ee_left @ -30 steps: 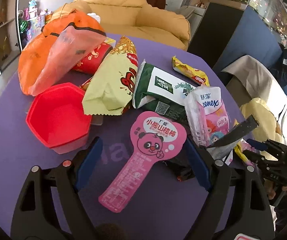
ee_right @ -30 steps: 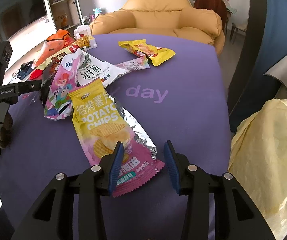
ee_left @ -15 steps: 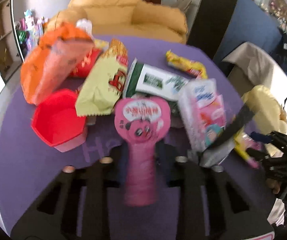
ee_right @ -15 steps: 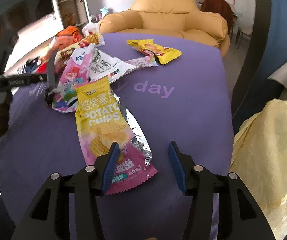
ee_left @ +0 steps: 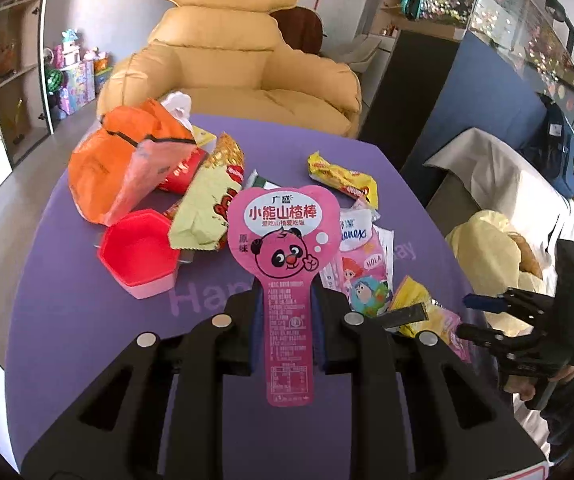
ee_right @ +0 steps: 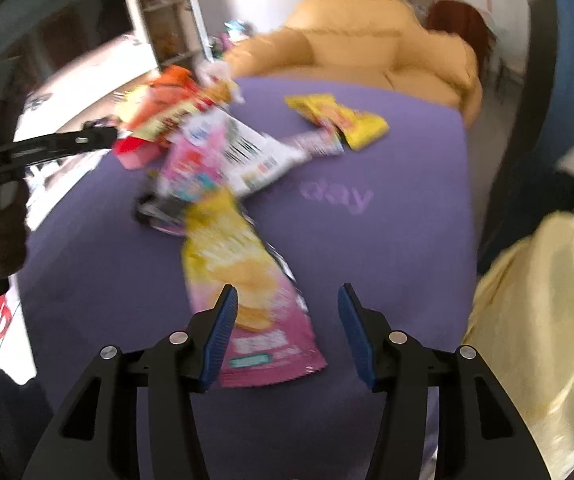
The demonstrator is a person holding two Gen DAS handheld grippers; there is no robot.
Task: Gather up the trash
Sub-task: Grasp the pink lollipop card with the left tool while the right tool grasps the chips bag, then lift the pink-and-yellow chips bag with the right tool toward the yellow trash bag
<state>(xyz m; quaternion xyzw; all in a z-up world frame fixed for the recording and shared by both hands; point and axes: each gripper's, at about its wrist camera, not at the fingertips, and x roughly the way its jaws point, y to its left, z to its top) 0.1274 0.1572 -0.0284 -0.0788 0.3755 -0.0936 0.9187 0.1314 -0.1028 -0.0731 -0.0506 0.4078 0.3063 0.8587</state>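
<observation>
While our left gripper (ee_left: 285, 312) is clamped on the narrow stem of the pink hawthorn-stick wrapper (ee_left: 283, 248), its heart-shaped head with the panda face stands raised above the purple table (ee_left: 87, 320). Only the left wrist view shows this wrapper clearly, along with the red hexagonal box (ee_left: 139, 256), the orange bag (ee_left: 115, 168), the green-yellow snack packet (ee_left: 207, 212) and the Kleenex tissue pack (ee_left: 361, 256) lying close together behind it. That view also shows our right gripper (ee_left: 483, 316) off to the right, beside a pale yellow trash bag (ee_left: 487, 248).

From the right wrist view, blurred, we see our right gripper (ee_right: 287, 320) with its 2 blue-padded fingers (ee_right: 223, 320) spread wide, hovering over the lower end of the potato chips bag (ee_right: 247, 280), which lies flat on the table (ee_right: 387, 260). The left pad overlaps the bag's edge; contact we cannot tell. A yellow snack wrapper (ee_right: 343, 120) lies apart near the far edge, and the trash bag (ee_right: 539, 320) fills the right side.
</observation>
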